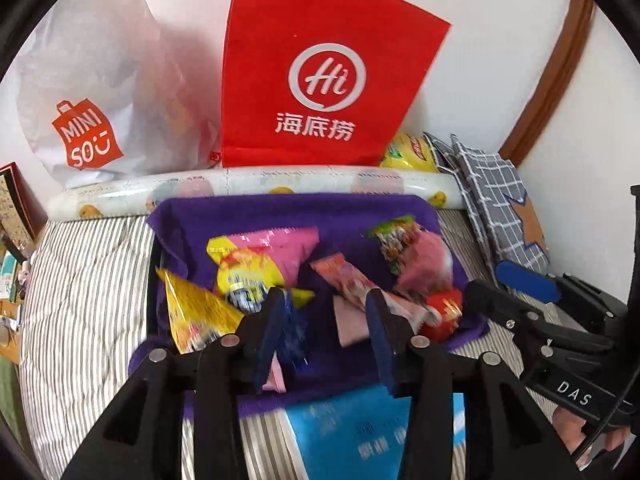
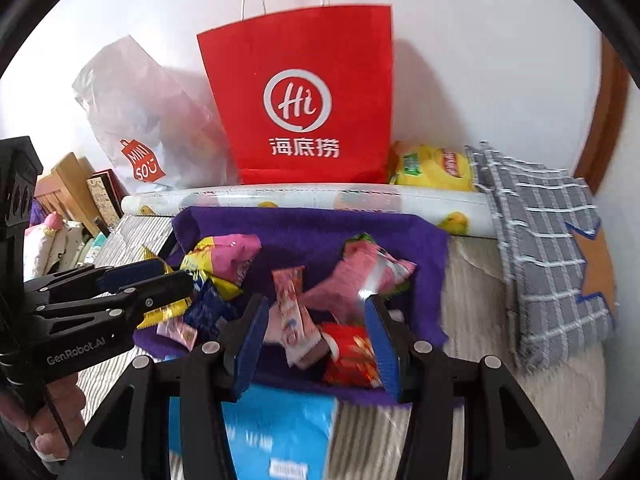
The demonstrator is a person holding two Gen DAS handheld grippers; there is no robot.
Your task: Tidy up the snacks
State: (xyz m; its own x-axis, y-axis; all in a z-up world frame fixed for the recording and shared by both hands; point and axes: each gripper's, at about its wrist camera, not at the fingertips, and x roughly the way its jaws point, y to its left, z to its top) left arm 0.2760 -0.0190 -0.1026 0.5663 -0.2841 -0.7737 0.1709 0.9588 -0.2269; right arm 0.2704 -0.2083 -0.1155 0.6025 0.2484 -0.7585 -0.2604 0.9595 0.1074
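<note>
here, left gripper [image 1: 326,320] and right gripper [image 2: 316,336] angled down, jaws parted, over snacks [image 2: 296,312]

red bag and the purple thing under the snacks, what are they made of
Red bag: looks like matte paper, with stiff flat panels, crisp folded edges and thin white twisted cord handles.
Purple cloth: looks like fuzzy towel or fleece fabric, with a napped, non-shiny surface and soft rumpled edges; the exact fibre can't be told.

Red paper bag [image 2: 296,96] and white Miniso bag [image 1: 92,92] at bed's far edge; grey checked cloth [image 2: 540,216] at far-right corner.
</note>
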